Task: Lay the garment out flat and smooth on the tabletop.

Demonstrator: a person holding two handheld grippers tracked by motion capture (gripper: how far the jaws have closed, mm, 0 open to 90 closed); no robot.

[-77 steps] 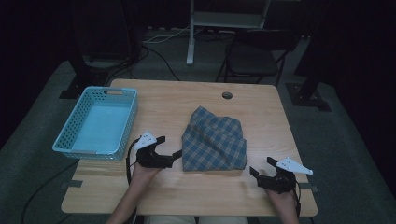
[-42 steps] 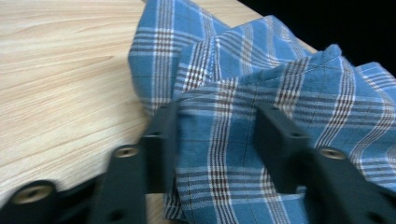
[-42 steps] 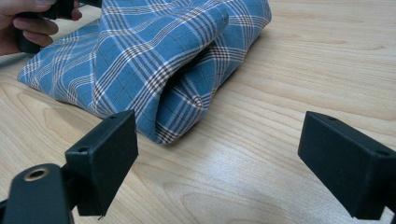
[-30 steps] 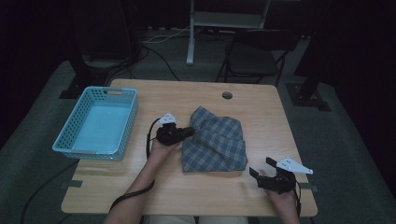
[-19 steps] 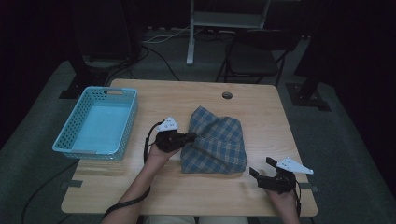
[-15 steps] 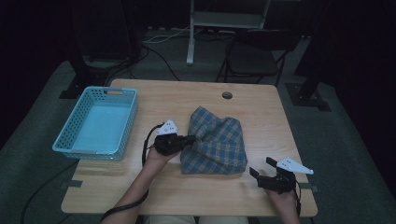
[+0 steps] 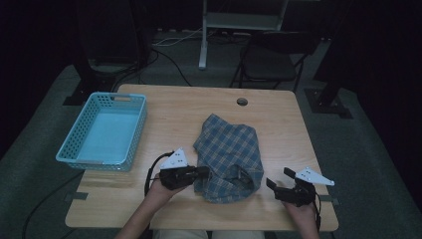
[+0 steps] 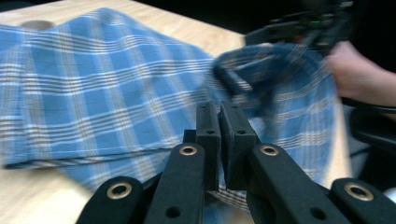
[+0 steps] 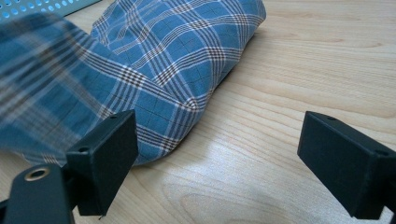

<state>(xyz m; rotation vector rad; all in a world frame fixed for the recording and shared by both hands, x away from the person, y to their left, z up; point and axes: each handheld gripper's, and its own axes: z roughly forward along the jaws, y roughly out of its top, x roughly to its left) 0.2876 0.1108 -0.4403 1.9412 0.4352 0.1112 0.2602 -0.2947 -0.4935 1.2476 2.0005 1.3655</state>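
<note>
1. Light-blue plastic basket (image 7: 102, 134): at the left edge of the wooden table (image 7: 174, 107).
2. Left gripper (image 7: 203, 172): jaws pressed together, pinching the left edge of the cloth.
3. Blue plaid cloth (image 7: 229, 157): crumpled at the table's centre, its near part lifted and folded over.
4. Right gripper (image 7: 279, 178): jaws spread wide, low over the table just right of the cloth, holding nothing.

The left hand-held gripper (image 7: 203, 173) lies low and points to the person's right, its jaws pressed together on plaid fabric. The right hand-held gripper (image 7: 279, 180) rests near the worktop's (image 7: 209, 104) front edge, jaws spread wide, gripping nothing.
</note>
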